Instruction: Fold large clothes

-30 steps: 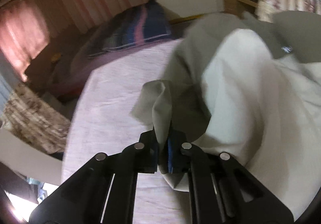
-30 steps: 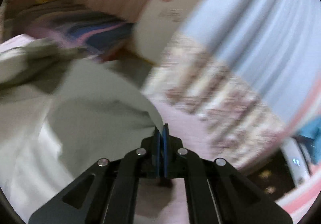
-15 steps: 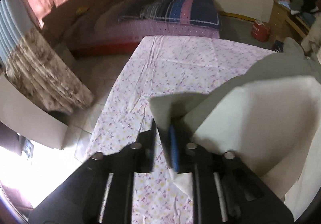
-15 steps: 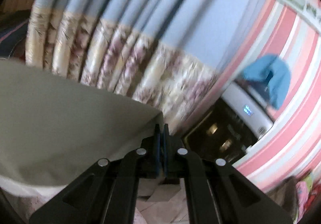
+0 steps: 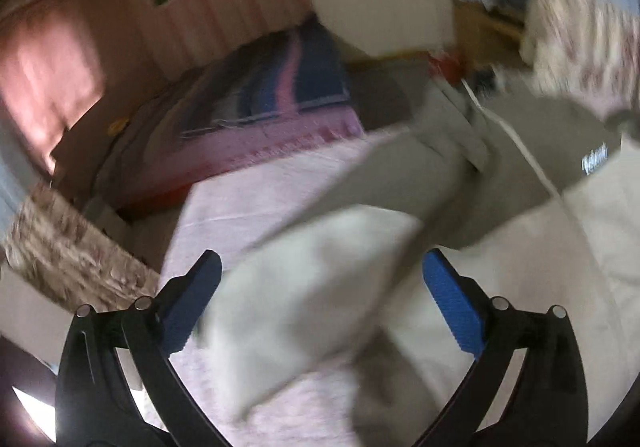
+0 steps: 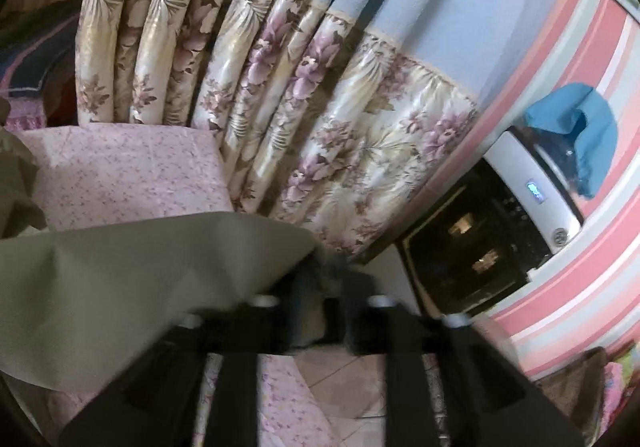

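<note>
Lying on the pink floral sheet, the grey-and-cream garment has one pale corner between the left gripper's opening, wide-spread jaws — unpinched; the right gripper is opening, its grey corner slipping left.

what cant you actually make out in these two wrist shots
- Left wrist: motion blur smears the grey-green garment; its small white logo is unreadable.
- Left wrist: between the opening left gripper, a pale garment fold; its shape is blurred.
- Right wrist: the right gripper is opening, its fingers blurred; contact with the garment corner is unclear.
- Right wrist: the appliance display is too small.
</note>
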### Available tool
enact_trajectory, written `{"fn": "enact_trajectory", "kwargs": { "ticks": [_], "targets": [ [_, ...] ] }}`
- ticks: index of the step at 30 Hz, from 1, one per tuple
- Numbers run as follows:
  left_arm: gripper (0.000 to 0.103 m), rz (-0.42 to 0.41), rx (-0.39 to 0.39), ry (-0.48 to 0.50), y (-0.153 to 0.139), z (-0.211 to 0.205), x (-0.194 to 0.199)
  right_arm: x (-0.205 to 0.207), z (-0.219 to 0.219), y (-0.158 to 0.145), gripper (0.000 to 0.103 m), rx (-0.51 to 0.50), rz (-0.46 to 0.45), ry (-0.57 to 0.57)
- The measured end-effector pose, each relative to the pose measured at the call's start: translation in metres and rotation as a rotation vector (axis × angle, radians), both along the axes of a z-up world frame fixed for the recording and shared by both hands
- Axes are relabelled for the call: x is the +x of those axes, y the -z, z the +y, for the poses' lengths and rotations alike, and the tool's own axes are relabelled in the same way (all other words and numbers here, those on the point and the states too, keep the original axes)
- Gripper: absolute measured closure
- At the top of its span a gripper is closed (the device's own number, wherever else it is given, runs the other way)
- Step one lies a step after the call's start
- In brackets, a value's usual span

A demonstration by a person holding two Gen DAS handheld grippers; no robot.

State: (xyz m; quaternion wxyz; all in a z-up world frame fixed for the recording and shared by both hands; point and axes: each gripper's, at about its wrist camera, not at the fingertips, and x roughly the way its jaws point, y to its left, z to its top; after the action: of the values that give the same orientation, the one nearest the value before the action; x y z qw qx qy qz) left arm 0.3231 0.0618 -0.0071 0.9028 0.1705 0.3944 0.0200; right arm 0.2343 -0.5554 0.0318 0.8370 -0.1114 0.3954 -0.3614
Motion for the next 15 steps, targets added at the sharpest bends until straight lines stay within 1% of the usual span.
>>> {"fn": "enact_trajectory", "kwargs": {
  "ticks": [1,2,3,4,5,6,7,9,10,12,13,15],
  "targets": [
    [0.019,0.028,0.037,0.004,0.014,-0.013,0.01,-0.002,0.0,-0.002,0.062,0.009,-0.013,-0.005],
    [0.035,0.061,0.038,0.005,0.025,-0.02,0.02,-0.004,-0.002,-0.003,0.062,0.025,-0.017,-0.007],
    [0.067,0.098,0.023,-0.001,0.029,-0.021,0.029,-0.004,-0.004,-0.002,0.062,0.039,-0.012,-0.013],
    [0.087,0.15,-0.033,-0.019,0.036,-0.018,0.042,-0.006,-0.005,-0.002,0.062,0.044,-0.009,-0.018],
    [0.091,0.18,-0.101,-0.036,0.039,-0.012,0.053,-0.007,-0.006,0.0,0.062,0.047,-0.003,-0.023],
    [0.096,0.188,-0.163,-0.053,0.038,-0.003,0.063,-0.008,-0.007,0.005,0.062,0.043,0.011,-0.027],
    [0.1,0.187,-0.196,-0.059,0.034,0.0,0.067,-0.008,-0.008,0.007,0.062,0.04,0.018,-0.029],
    [0.101,0.172,-0.26,-0.057,0.02,0.0,0.07,-0.009,-0.013,0.011,0.062,0.042,0.021,-0.025],
    [0.101,0.163,-0.303,-0.035,0.007,-0.003,0.071,-0.01,-0.018,0.011,0.062,0.054,0.016,-0.017],
    [0.101,0.131,-0.399,0.05,-0.022,-0.018,0.066,-0.012,-0.029,0.008,0.062,0.097,-0.013,0.005],
    [0.102,0.123,-0.431,0.084,-0.029,-0.026,0.064,-0.013,-0.034,0.006,0.061,0.117,-0.028,0.017],
    [0.102,0.107,-0.531,0.202,-0.053,-0.054,0.053,-0.016,-0.043,0.001,0.056,0.15,-0.059,0.038]
  ]
}}
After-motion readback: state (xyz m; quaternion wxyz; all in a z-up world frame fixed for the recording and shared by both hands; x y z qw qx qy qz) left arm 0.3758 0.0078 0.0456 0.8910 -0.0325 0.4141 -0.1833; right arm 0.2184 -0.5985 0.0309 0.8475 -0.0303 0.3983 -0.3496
